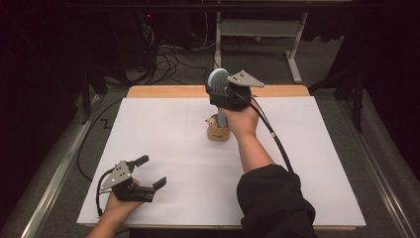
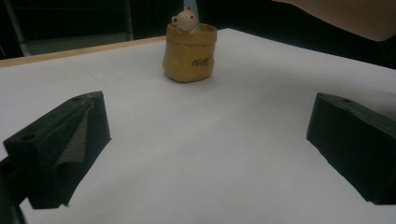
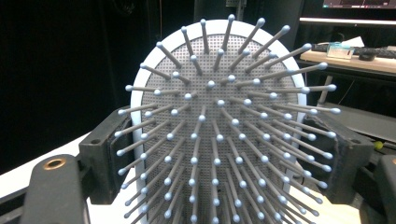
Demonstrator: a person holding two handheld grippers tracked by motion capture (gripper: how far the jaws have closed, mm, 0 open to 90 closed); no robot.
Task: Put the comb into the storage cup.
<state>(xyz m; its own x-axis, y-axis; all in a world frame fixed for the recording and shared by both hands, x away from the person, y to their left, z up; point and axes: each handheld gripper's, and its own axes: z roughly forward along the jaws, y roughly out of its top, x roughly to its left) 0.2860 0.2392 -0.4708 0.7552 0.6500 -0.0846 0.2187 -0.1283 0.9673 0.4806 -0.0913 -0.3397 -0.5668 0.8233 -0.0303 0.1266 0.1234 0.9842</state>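
A white table (image 1: 163, 148) carries a small tan pot (image 1: 218, 131) with a bear figure on its rim, standing near the middle toward the far edge. Above it the right gripper (image 1: 224, 91) holds a pale blue hairbrush (image 1: 218, 82) upright, its jaws clamped on the two sides of the bristled head, the handle pointing down into the pot. The left gripper (image 1: 148, 172) rests low at the near left, well apart from the pot, its jaws spread wide with nothing between them.
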